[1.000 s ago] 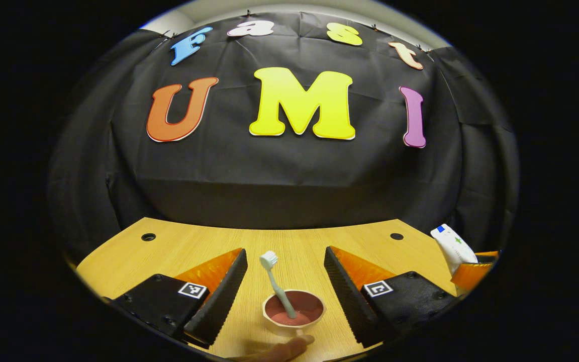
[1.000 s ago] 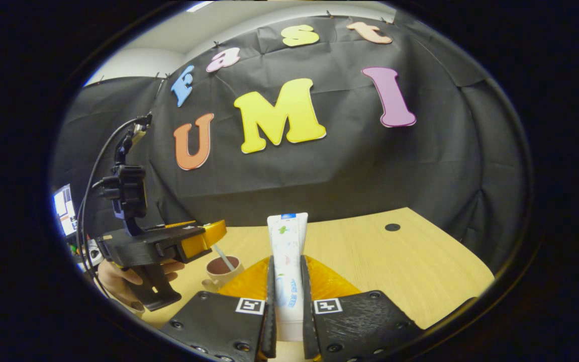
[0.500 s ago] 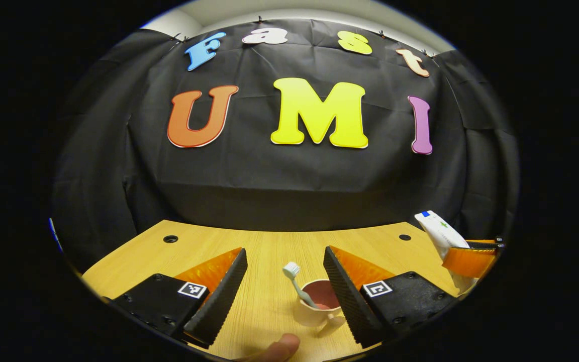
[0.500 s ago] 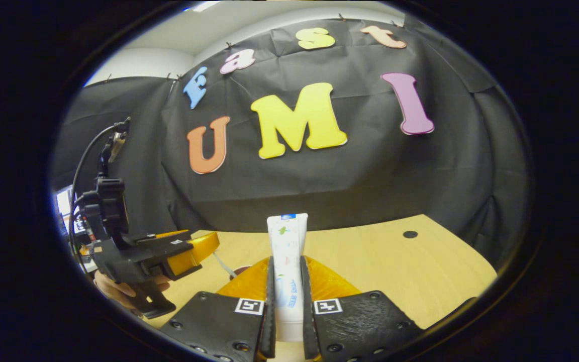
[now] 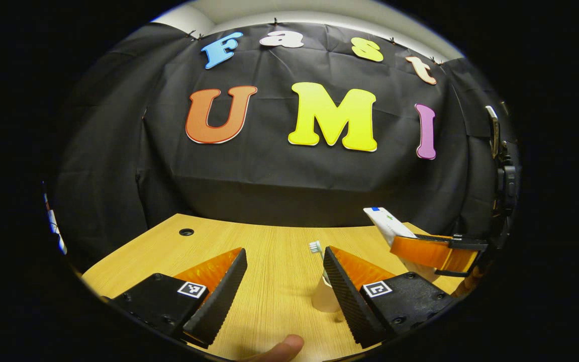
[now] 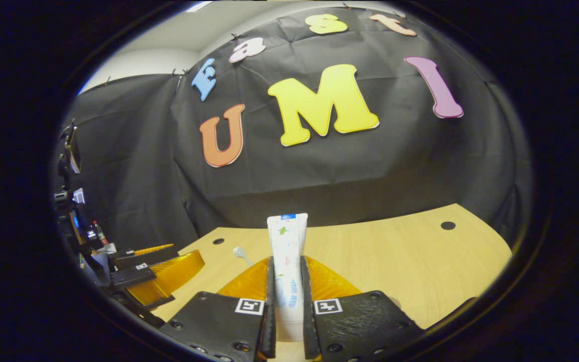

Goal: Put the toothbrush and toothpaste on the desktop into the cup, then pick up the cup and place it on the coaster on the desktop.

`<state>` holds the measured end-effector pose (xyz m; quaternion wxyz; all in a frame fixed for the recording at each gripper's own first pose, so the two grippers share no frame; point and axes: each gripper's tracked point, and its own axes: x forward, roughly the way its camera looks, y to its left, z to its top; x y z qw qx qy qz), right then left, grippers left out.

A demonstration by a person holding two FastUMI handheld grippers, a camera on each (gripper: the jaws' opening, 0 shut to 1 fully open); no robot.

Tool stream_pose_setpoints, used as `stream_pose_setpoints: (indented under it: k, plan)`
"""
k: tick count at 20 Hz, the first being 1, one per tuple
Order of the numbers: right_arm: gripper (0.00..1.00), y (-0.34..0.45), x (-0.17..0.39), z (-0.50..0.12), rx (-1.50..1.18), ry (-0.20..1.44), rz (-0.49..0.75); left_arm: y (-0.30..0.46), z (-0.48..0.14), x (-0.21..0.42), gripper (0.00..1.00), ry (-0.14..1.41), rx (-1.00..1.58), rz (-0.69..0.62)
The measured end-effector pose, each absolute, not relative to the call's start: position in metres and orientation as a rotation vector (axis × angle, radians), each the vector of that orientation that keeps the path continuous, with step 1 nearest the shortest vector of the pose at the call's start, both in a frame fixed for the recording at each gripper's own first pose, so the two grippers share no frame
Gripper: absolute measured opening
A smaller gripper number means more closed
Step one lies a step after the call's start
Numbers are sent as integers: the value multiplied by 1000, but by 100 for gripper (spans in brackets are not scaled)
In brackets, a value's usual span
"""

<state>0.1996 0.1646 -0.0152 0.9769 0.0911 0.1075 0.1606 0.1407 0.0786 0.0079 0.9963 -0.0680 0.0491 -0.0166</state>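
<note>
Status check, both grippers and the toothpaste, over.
Left gripper open, empty. Right gripper shut on toothpaste, tube upright. Toothbrush in cup, cup beside left gripper's right finger. Nothing in the way.

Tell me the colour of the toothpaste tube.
The toothpaste tube is white with a blue band at its top end and small green markings; clearest in the right gripper view.

In the left gripper view, the cup [image 5: 324, 297] is standing on the desktop [image 5: 269, 261] just beside my left gripper's [image 5: 285, 281] right finger, the toothbrush [image 5: 315, 247] rising out of it. My right gripper [image 5: 432, 251] is hovering farther right, carrying the toothpaste [image 5: 387, 224]. In the right gripper view, the toothpaste [image 6: 286, 266] is standing upright between my right gripper's [image 6: 286, 322] fingers, with the toothbrush [image 6: 242, 253] to its left.
</note>
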Motion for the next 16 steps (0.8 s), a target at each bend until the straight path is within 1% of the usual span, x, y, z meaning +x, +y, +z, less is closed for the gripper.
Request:
stream_pose_setpoints:
  k: [2, 3, 5, 7, 16]
  plan:
    - [22, 173, 206, -14, 178, 216, 322, 83, 8, 136, 97, 93, -143, -37]
    - [24, 177, 208, -13, 177, 216, 325, 87, 5, 135, 97, 90, -142, -34]
    - [24, 184, 212, -10, 181, 209, 333, 93, 1, 133, 97, 97, -140, -29]
    - [26, 189, 213, -7, 172, 201, 339, 97, -5, 134, 97, 108, -147, -26]
    - [26, 200, 217, -11, 158, 218, 344, 94, -9, 132, 97, 117, -159, -42]
